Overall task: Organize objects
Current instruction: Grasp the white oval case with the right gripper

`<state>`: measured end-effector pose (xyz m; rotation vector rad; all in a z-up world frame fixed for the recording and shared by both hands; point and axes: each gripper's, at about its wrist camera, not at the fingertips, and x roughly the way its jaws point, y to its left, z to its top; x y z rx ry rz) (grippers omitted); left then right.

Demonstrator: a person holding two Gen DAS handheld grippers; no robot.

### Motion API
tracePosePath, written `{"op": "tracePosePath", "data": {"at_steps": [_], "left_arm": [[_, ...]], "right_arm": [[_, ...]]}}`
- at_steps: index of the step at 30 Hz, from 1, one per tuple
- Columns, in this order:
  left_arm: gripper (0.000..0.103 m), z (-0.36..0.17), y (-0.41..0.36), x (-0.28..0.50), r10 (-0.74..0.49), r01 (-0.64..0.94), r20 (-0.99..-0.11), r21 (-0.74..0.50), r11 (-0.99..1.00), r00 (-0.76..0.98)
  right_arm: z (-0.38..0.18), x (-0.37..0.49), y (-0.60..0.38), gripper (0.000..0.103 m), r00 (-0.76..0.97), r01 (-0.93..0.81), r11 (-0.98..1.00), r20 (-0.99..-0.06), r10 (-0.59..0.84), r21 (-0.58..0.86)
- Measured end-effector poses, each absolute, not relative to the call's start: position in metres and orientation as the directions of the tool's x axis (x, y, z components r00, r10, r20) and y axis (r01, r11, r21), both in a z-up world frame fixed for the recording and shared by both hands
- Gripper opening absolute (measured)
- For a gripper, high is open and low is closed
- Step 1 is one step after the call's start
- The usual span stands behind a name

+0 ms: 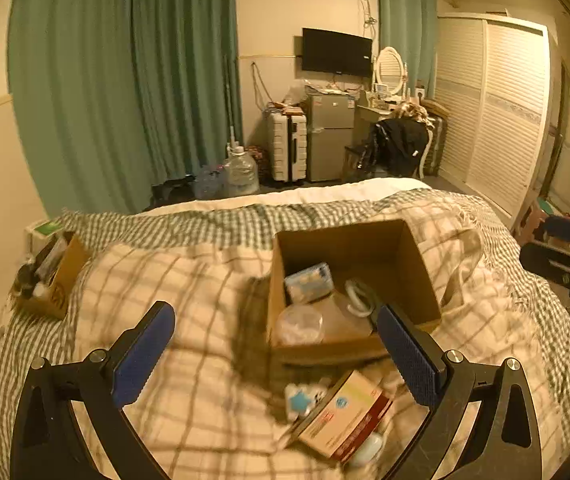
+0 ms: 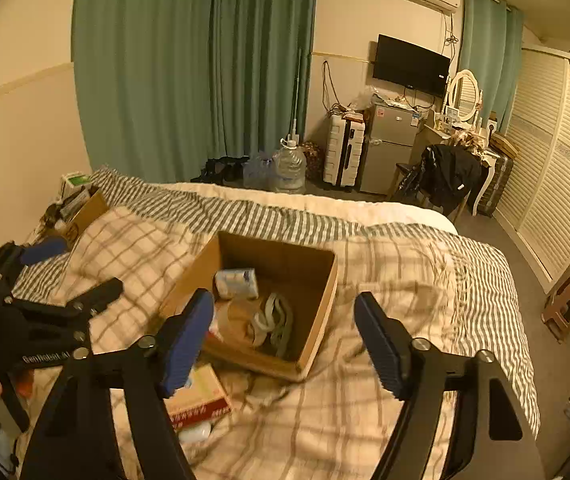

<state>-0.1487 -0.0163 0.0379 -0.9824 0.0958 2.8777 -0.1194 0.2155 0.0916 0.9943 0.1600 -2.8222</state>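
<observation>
Your left gripper (image 1: 275, 350) and right gripper (image 2: 285, 334) both hang with tongs spread wide, holding nothing, above the checked cream bedspread (image 2: 385, 412). The open brown cardboard box (image 1: 417, 264) sits mid-bed; a flat red-and-white carton (image 1: 345, 416) lies just beside its near wall.

Two cardboard boxes on bed: one open box (image 1: 405, 264) in middle, one smaller box (image 1: 63, 276) at left edge. Inside open box, three things countable: one blue-white packet (image 1: 309, 282), one round clear container (image 1: 299, 324), one coiled white cable (image 1: 359, 296). Beside open box, one red-white carton (image 1: 345, 416), one small blue-white pack (image 1: 303, 400), one white rounded item (image 1: 367, 450). Contents of smaller box too cluttered for counting.
</observation>
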Motion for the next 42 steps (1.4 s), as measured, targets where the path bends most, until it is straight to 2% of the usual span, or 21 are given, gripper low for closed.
{"op": "tracePosePath", "data": {"at_steps": [6, 10, 15, 19, 21, 25, 31, 38, 42], "left_arm": [[0.103, -0.006, -0.038, -0.119, 0.082, -0.046, -0.642, -0.073, -0.996, -0.763], [0.103, -0.052, -0.05, -0.107, 0.073, 0.022, -0.679, -0.131, -0.991, -0.73], [0.103, -0.093, -0.055, -0.111, 0.011, 0.07, -0.749, -0.077, -0.995, -0.662], [0.103, -0.106, -0.06, -0.108, -0.044, 0.083, -0.748, -0.014, -0.996, -0.663], [0.103, -0.112, -0.062, -0.11, -0.078, 0.086, -0.75, 0.028, -0.996, -0.657], [0.103, -0.119, -0.072, -0.11, -0.058, 0.094, -0.765, -0.003, -0.996, -0.642], [0.103, -0.122, -0.078, -0.11, -0.035, 0.103, -0.776, -0.039, -0.994, -0.63], [0.103, -0.124, -0.074, -0.111, -0.044, 0.098, -0.785, -0.022, -0.995, -0.619], [0.103, -0.127, -0.069, -0.113, -0.054, 0.087, -0.791, 0.001, -0.996, -0.61]], "right_arm": [[0.043, -0.099, 0.199, 0.076, -0.727, 0.201, -0.979, -0.674, -0.131, -0.027], [-0.008, -0.096, 0.178, 0.076, -0.677, 0.257, -0.966, -0.714, -0.176, -0.006], [-0.076, -0.106, 0.156, 0.076, -0.557, 0.324, -0.946, -0.804, -0.211, 0.024], [-0.117, -0.109, 0.139, 0.075, -0.474, 0.37, -0.929, -0.865, -0.165, -0.026], [-0.127, -0.11, 0.135, 0.071, -0.449, 0.383, -0.923, -0.881, -0.151, -0.037], [-0.148, -0.115, 0.124, 0.059, -0.392, 0.416, -0.908, -0.91, -0.133, -0.047], [-0.159, -0.115, 0.116, 0.058, -0.363, 0.442, -0.895, -0.924, -0.124, -0.053], [-0.169, -0.108, 0.108, 0.058, -0.348, 0.473, -0.876, -0.934, -0.084, -0.098], [-0.171, -0.11, 0.11, 0.049, -0.338, 0.459, -0.883, -0.938, -0.076, -0.094]]}}
